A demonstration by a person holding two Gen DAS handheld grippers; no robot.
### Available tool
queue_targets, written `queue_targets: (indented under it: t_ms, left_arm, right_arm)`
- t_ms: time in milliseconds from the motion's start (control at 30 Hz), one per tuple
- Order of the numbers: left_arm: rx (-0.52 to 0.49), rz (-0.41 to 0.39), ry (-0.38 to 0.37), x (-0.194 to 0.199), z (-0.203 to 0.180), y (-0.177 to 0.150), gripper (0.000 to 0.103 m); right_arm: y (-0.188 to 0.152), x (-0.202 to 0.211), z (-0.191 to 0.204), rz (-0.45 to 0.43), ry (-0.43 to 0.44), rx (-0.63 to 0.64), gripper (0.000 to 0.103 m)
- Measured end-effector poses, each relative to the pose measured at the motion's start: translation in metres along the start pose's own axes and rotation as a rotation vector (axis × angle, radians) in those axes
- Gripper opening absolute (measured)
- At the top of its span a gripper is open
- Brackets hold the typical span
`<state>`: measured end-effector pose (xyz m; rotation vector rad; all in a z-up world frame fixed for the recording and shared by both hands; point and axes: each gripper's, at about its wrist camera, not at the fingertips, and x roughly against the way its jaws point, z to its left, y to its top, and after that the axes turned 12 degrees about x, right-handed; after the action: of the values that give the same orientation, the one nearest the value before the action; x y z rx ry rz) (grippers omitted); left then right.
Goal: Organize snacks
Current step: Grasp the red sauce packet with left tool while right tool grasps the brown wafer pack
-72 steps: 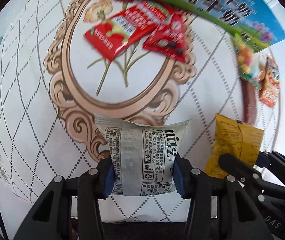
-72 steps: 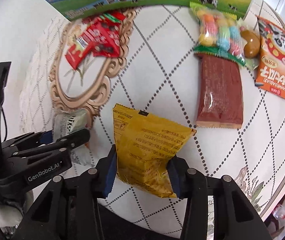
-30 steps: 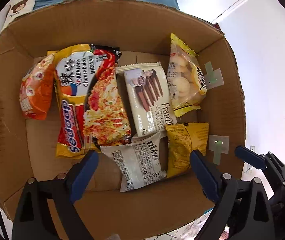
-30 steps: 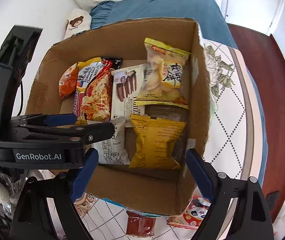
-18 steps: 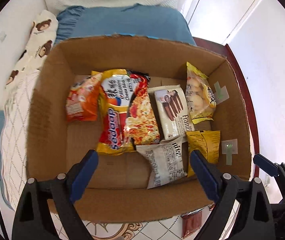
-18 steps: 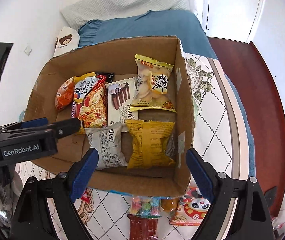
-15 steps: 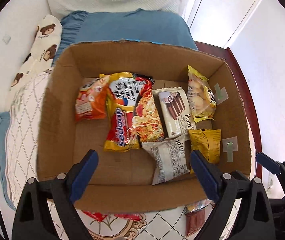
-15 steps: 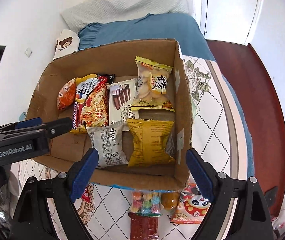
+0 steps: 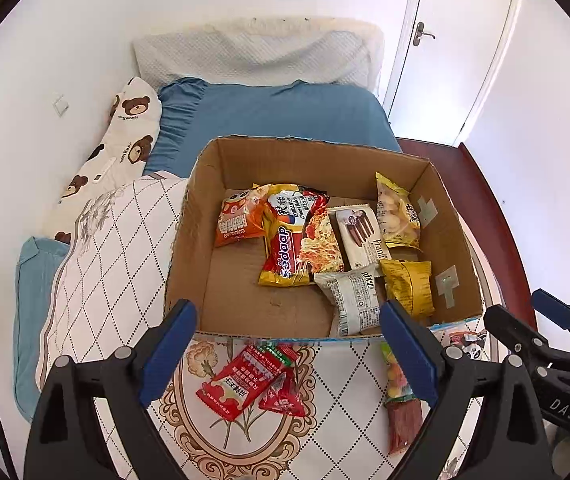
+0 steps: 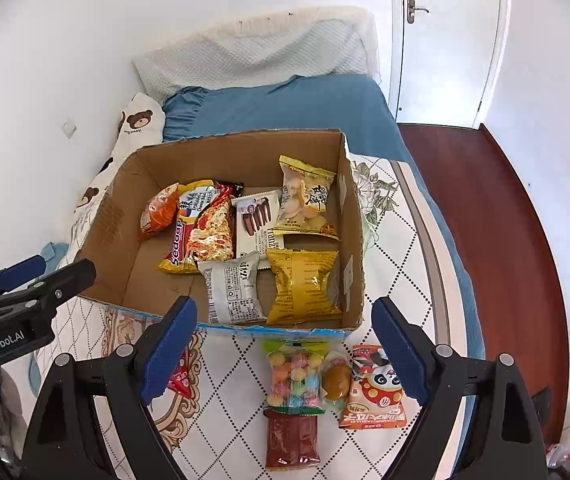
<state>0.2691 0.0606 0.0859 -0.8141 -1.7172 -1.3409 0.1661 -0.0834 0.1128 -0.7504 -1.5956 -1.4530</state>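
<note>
Hovering over the cardboard box (image 10: 117,216), we had both the left tongs (image 9: 287,350) and right tongs (image 10: 283,346) spread wide, holding nothing. The red packets (image 9: 251,380) and candy bag (image 10: 295,376) lay against the box's front wall, so reaching down carelessly could've clipped it.
</note>
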Motion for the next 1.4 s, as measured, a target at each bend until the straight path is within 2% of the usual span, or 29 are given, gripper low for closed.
queue_targets:
  t_ms: [167,300,433,567,600,633,700,767,933,1033,1133,1167,1233,1400]
  left_arm:
    - [0.009,-0.030,0.006,0.020,0.010,-0.017,0.094]
    - [0.060,-0.004,0.005,0.023,0.032,-0.044,0.094]
    - [0.070,0.074,0.064,0.000,0.054,-0.077,0.094]
    - [0.086,0.217,0.112,-0.048,0.075,-0.101,0.094]
    - [0.091,0.243,0.123,-0.060,0.079,-0.106,0.094]
    - [0.088,0.248,0.129,-0.068,0.081,-0.108,0.094]
    - [0.023,0.223,0.157,-0.081,0.080,-0.112,0.094]
    - [-0.088,0.222,0.202,-0.101,0.075,-0.114,0.094]
    - [-0.295,0.319,0.217,-0.153,0.069,-0.114,0.094]
    - [-0.350,0.343,0.228,-0.170,0.066,-0.113,0.094]
    - [-0.385,0.313,0.204,-0.173,0.062,-0.114,0.093]
    - [-0.388,0.310,0.197,-0.172,0.060,-0.114,0.091]
    - [-0.369,0.326,0.174,-0.171,0.060,-0.116,0.066]
    - [-0.288,0.373,0.160,-0.164,0.061,-0.125,0.061]
  right_arm:
    - [-0.008,0.030,0.009,-0.059,0.020,-0.021,0.091]
    - [-0.024,0.036,0.018,-0.048,0.082,-0.047,0.091]
    - [-0.054,0.015,0.022,0.030,0.131,-0.082,0.091]
    - [-0.091,-0.025,0.018,0.137,0.149,-0.127,0.091]
    - [-0.100,-0.037,0.017,0.166,0.153,-0.137,0.089]
    - [-0.108,-0.048,0.014,0.191,0.161,-0.154,0.075]
    - [-0.125,-0.071,0.012,0.252,0.163,-0.156,0.052]
    - [-0.138,-0.087,0.010,0.294,0.149,-0.154,0.052]
    - [-0.156,-0.110,0.006,0.356,0.126,-0.156,0.054]
    - [-0.163,-0.121,0.011,0.394,0.126,-0.128,0.058]
    - [-0.165,-0.127,0.023,0.395,0.080,-0.056,0.060]
    - [-0.165,-0.128,0.026,0.394,0.071,-0.041,0.060]
    - [-0.165,-0.132,0.032,0.397,0.054,-0.008,0.061]
    - [-0.160,-0.135,0.039,0.396,0.038,0.011,0.059]
